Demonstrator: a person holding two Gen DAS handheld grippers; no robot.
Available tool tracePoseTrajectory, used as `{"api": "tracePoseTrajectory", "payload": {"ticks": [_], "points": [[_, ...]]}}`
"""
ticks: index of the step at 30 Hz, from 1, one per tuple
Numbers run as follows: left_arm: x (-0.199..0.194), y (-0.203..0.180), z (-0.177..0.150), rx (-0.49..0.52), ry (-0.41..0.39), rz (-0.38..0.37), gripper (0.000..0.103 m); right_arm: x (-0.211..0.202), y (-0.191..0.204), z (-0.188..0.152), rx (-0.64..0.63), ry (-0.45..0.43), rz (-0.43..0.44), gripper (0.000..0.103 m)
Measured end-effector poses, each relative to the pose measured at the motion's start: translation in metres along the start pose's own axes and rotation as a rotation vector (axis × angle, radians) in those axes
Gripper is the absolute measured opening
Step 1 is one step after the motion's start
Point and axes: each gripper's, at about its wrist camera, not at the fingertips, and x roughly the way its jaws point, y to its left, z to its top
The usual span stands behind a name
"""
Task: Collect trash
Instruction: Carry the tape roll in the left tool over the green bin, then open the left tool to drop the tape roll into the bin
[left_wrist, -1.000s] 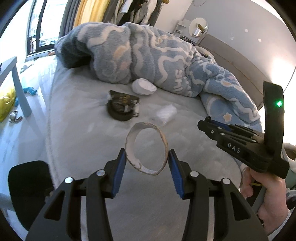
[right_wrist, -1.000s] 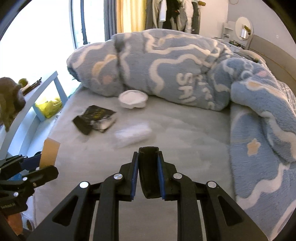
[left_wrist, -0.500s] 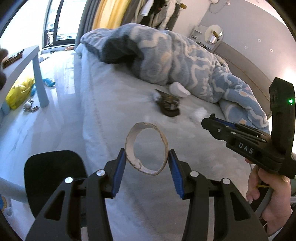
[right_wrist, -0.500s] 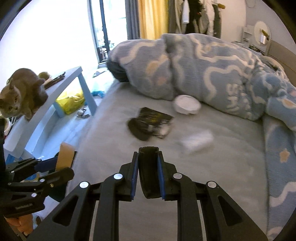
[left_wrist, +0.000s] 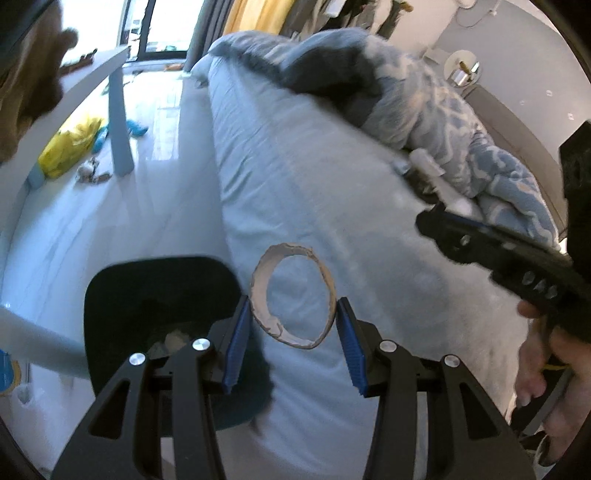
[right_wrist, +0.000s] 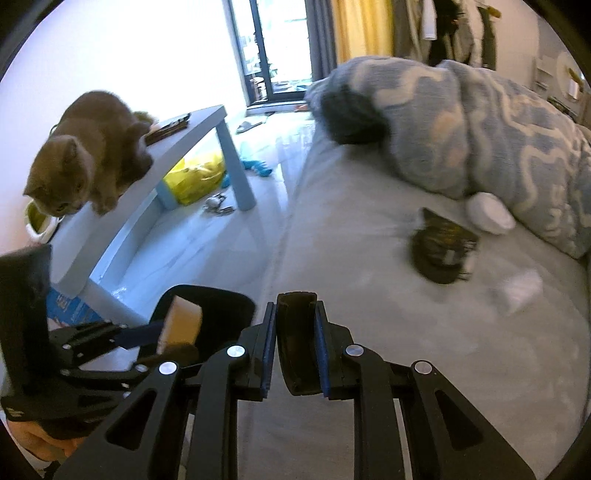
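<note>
My left gripper (left_wrist: 293, 317) is shut on a torn cardboard tube (left_wrist: 258, 295), seen end-on between the blue pads. It hangs at the bed's edge, just right of a black bin (left_wrist: 147, 288) on the floor that holds some scraps. In the right wrist view the tube (right_wrist: 181, 321) sits over the bin (right_wrist: 218, 299). My right gripper (right_wrist: 296, 308) is shut on a dark curved piece of trash (right_wrist: 297, 354) above the bed's near edge. On the bed lie a black wrapper (right_wrist: 441, 251), a white bowl (right_wrist: 487, 214) and a clear plastic scrap (right_wrist: 521, 288).
A grey cat (right_wrist: 85, 155) crouches on a pale blue bench (right_wrist: 184, 147) left of the bed. Under the bench lie a yellow bag (right_wrist: 195, 177) and small toys. A rolled blue blanket (right_wrist: 480, 129) covers the far side of the grey bed (right_wrist: 369, 240).
Both grippers have swung left from over the bed to its edge. The black bin and the cat have come into view. Both grips are unchanged.
</note>
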Motion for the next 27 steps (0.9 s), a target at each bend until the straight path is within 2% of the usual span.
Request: {"api": "tracePoseTrajectory", "payload": {"ticks": [9,16,18,21,27], "points": [[0.025,0.051,-0.029,-0.059,0.13,0.048,0.049,0.026,0.048,0.001,-0.046,0.047,0.057,0.02],[0.037,0.081,-0.044,-0.1,0.199,0.087,0.05,0.048,0.072,0.001,-0.064,0.089,0.084,0.02],[0.038,0.089,-0.049,-0.114,0.214,0.09,0.055,0.056,0.078,0.0,-0.065,0.109,0.096,0.02],[0.036,0.096,-0.052,-0.126,0.214,0.098,0.059,0.065,0.085,-0.003,-0.065,0.131,0.103,0.02],[0.02,0.104,-0.05,-0.143,0.177,0.077,0.059,0.081,0.091,-0.007,-0.063,0.172,0.1,0.02]]}}
